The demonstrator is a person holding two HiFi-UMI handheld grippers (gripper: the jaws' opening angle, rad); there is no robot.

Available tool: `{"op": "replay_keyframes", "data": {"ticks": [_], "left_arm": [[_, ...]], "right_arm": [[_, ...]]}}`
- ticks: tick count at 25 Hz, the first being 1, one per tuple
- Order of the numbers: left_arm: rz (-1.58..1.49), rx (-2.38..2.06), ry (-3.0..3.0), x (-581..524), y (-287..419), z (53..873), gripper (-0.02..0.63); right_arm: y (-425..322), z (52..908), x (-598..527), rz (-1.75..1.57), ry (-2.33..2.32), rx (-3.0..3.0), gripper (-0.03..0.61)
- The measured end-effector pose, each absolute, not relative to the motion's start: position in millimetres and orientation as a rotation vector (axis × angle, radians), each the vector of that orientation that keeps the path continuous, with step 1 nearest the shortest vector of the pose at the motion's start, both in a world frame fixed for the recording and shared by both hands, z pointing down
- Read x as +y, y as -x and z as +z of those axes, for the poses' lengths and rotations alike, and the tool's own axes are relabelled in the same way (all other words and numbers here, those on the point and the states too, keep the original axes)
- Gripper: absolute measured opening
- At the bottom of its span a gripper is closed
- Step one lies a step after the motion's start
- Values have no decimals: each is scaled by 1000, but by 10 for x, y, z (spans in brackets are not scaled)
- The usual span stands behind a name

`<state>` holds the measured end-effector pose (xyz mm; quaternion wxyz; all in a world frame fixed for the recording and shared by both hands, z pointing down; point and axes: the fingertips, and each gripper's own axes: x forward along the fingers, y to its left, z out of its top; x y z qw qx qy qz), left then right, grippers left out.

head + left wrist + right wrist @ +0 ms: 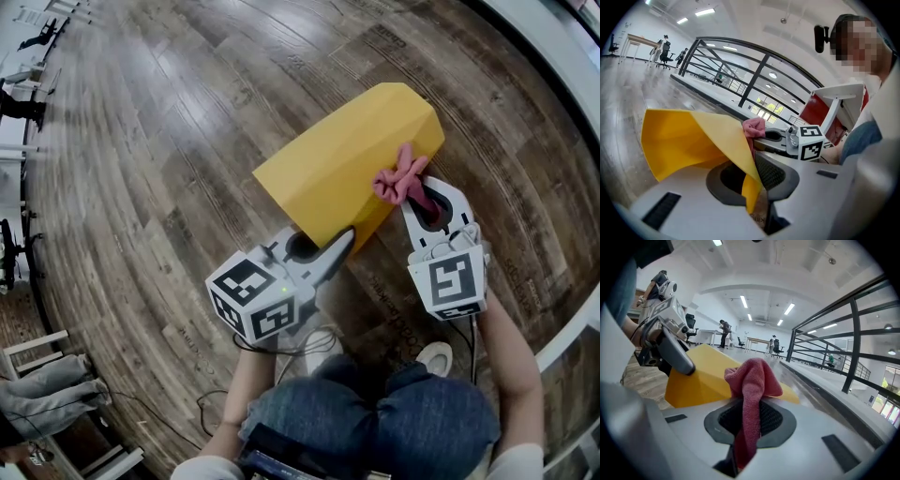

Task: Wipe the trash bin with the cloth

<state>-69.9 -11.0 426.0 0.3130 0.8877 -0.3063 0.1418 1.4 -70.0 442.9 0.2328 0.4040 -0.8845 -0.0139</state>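
The yellow, thin-walled plastic trash bin [342, 155] lay on its side on the dark wood-plank floor [178, 103], just in front of the seated person's knees. Its long axis ran from near the person toward the upper right of the head view. The wider open mouth faced the person and the narrower closed base pointed away.

It looked light and smooth, with walls stiff enough to wipe against but likely to flex. It would probably skid on the planks unless pinned, so the rim at the mouth seemed the sensible place to hold it.

The left gripper [339, 244] had that hold: its jaws were nearly together, pinching the thin wall at the mouth's edge.

The pink terry cloth [401, 178] was soft and limp, bunched into a wad. It sat against the bin's right-hand side face near the far end. The right gripper [419, 204] had its jaws clamped on the cloth, with the wad standing out past the tips and a tail hanging down between them.
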Motion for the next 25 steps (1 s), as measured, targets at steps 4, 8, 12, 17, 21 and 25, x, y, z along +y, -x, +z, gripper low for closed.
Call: {"op": "replay_keyframes", "data": {"ticks": [4,8,12,17,21,25], "left_arm": [[386,-819,-2333,-104,741,4291,55],[394,-823,-2330,-79,764,4331,55],[395,-821,-2325,-68,766,4355,55],[394,-830,-2314,-76,796,4367,55],[395,-832,-2310,-68,803,4377,55],[393,-833,-2309,-75,814,4375,55]], "right_arm": [[-236,4558,-943,8,-1203,-2351,51],[-430,4671,-1155,9,-1270,-2282,51],[-645,4768,-1346,26,-1340,-2212,51],[-735,4780,-1479,8,-1363,-2166,51],[-540,4461,-1267,16,-1350,-2285,51],[59,4059,-672,-73,-1086,-2506,51]]}}
